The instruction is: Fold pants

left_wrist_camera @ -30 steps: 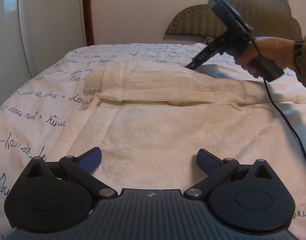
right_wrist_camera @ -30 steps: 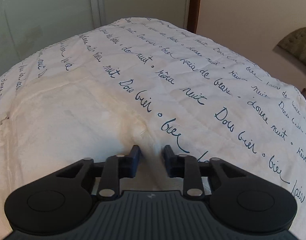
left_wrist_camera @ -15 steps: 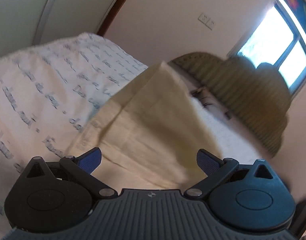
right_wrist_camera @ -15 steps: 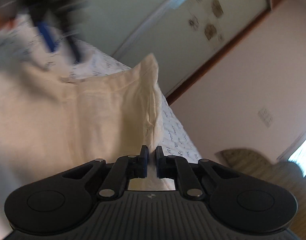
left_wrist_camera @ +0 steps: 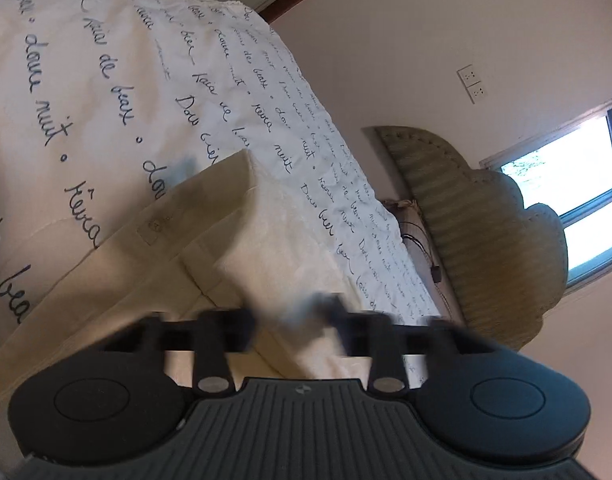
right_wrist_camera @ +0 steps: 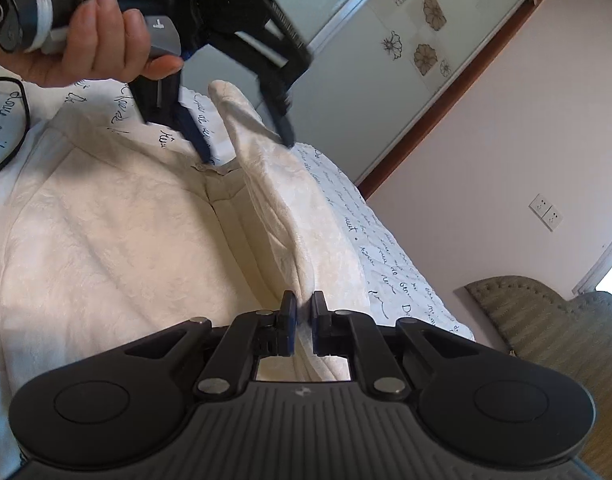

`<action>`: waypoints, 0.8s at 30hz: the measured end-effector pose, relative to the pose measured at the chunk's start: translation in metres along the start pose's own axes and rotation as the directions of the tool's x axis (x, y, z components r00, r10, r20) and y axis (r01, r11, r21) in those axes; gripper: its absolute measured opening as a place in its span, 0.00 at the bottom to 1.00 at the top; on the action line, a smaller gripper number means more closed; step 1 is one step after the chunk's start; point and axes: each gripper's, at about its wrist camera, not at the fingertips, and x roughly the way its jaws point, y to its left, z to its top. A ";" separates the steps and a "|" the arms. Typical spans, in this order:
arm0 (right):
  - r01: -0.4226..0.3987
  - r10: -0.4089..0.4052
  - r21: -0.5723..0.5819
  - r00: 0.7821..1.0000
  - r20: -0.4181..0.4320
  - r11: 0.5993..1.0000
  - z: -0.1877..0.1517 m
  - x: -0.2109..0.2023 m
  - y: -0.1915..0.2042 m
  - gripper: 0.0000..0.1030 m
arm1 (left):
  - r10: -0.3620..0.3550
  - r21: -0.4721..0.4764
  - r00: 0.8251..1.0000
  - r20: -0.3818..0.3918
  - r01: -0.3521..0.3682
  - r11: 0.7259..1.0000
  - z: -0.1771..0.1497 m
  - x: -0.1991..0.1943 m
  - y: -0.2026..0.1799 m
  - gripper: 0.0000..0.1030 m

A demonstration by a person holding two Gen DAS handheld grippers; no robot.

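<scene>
Cream pants (right_wrist_camera: 105, 240) lie partly lifted over the bed; in the left wrist view their waistband end (left_wrist_camera: 177, 248) rises as a folded ridge. My right gripper (right_wrist_camera: 301, 316) is shut on a fold of the pants' edge. My left gripper (left_wrist_camera: 293, 320) is blurred, its jaws closing with pants fabric between them. The right wrist view shows that gripper (right_wrist_camera: 241, 140) from outside, held by a hand (right_wrist_camera: 97, 40), its fingers still apart on either side of the raised corner of the pants.
A white bedspread (left_wrist_camera: 85, 80) with blue handwriting covers the bed. The padded olive headboard (left_wrist_camera: 486, 220) stands by a window (left_wrist_camera: 578, 184). A mirrored wardrobe door (right_wrist_camera: 386, 20) lies beyond the bed. A black cable (right_wrist_camera: 9, 148) trails from the left gripper.
Both grippers have swung over and rolled. The right one shut on the pants' edge and lifted it. The left one came to the raised corner, and its wide jaws have narrowed around the fabric.
</scene>
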 end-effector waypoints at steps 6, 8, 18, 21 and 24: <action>-0.034 0.034 -0.019 0.999 -0.007 0.999 0.006 -0.026 0.013 0.08 | 0.007 0.225 1.000 0.015 -0.010 0.974 -0.019 -0.044 -0.008 0.09; -0.054 0.054 -0.032 0.999 -0.007 0.998 0.011 -0.042 0.023 0.08 | 0.027 0.273 1.000 -0.001 -0.026 0.962 -0.028 -0.059 -0.004 0.09; -0.216 0.213 -0.034 0.974 -0.080 0.976 0.010 -0.071 0.080 0.08 | 0.221 0.414 0.975 -0.006 -0.199 0.888 -0.070 -0.080 0.031 0.10; -0.226 0.224 -0.021 0.972 -0.075 0.974 0.009 -0.077 0.085 0.08 | 0.242 0.450 0.970 0.005 -0.218 0.866 -0.076 -0.082 0.031 0.10; -0.248 0.249 0.028 0.963 -0.103 0.968 0.004 -0.070 0.085 0.08 | 0.286 0.452 0.958 -0.009 -0.251 0.856 -0.080 -0.072 0.037 0.17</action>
